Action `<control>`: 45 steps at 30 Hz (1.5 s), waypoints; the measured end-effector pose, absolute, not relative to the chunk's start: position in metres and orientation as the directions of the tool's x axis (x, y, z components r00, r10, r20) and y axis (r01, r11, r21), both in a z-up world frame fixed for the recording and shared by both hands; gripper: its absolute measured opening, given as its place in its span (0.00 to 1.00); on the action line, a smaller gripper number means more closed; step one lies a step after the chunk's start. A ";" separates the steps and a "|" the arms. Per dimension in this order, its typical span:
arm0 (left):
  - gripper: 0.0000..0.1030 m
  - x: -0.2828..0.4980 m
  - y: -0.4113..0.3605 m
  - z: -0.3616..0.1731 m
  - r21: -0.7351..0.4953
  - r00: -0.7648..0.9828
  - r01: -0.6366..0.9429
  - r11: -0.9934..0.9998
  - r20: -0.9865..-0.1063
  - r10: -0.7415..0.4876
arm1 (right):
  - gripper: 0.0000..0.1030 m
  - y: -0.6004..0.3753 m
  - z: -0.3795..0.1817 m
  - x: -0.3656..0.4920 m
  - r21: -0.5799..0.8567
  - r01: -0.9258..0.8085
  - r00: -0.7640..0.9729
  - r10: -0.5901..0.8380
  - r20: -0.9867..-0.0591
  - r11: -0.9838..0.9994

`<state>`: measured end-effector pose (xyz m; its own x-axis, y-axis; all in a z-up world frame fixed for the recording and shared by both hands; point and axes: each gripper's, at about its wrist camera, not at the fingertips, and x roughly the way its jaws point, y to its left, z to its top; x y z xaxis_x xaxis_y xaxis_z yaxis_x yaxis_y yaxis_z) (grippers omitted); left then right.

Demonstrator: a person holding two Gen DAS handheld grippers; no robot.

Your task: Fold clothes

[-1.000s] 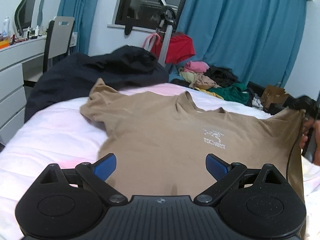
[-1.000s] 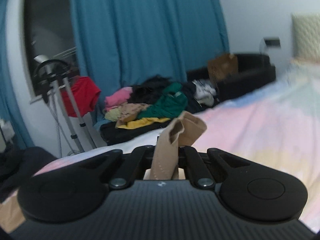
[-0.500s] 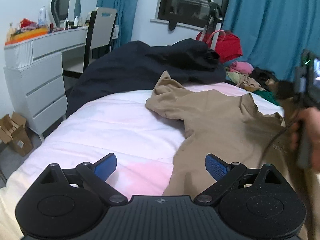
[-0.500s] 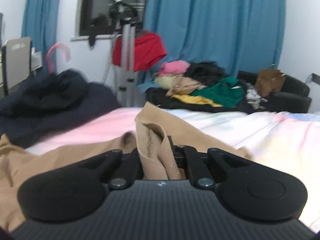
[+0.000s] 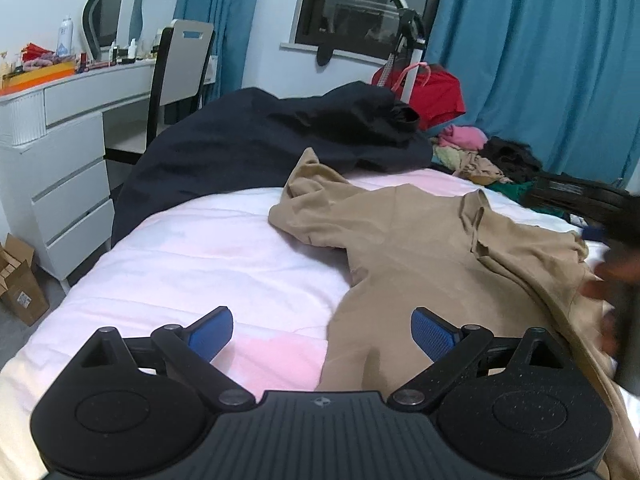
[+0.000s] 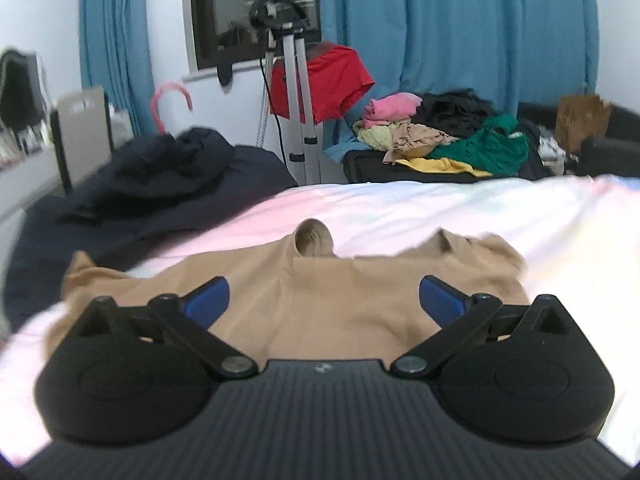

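Note:
A tan T-shirt [image 5: 420, 248] lies on the pink-white bed [image 5: 208, 256], its right side folded over onto the body; its left sleeve points toward the dark bedding. It also shows in the right wrist view [image 6: 340, 292]. My left gripper [image 5: 322, 330] is open and empty, hovering over the shirt's lower left edge. My right gripper [image 6: 324, 300] is open and empty, just above the folded shirt. It appears blurred with the hand at the right edge of the left wrist view [image 5: 616, 280].
A dark navy blanket [image 5: 272, 140] is heaped at the far side of the bed. A white dresser [image 5: 60, 152] and chair [image 5: 180, 68] stand at left. A tripod with a red garment [image 6: 320, 80] and a pile of clothes [image 6: 448, 136] stand beyond the bed.
My right gripper carried the shirt's right side over to the left, then opened and let it go. My left gripper swung left and stayed open.

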<state>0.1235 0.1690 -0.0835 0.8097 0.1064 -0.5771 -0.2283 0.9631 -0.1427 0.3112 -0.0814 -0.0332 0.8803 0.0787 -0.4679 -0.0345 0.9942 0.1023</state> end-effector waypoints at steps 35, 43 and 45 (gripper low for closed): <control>0.86 0.005 -0.117 -0.074 -0.076 0.624 0.262 0.962 -0.747 -0.229 | 1.00 -0.327 -0.022 -0.068 0.404 0.211 0.970 -0.138 -0.201 0.890; 0.76 0.003 -0.194 -0.097 -0.110 0.536 0.319 0.941 -0.798 -0.275 | 1.00 -0.352 -0.031 -0.079 0.492 0.222 0.973 -0.161 -0.163 0.842; 0.67 0.006 -0.198 -0.109 -0.116 0.507 0.309 0.944 -0.820 -0.266 | 1.00 -0.356 -0.034 -0.077 0.506 0.219 0.974 -0.153 -0.169 0.834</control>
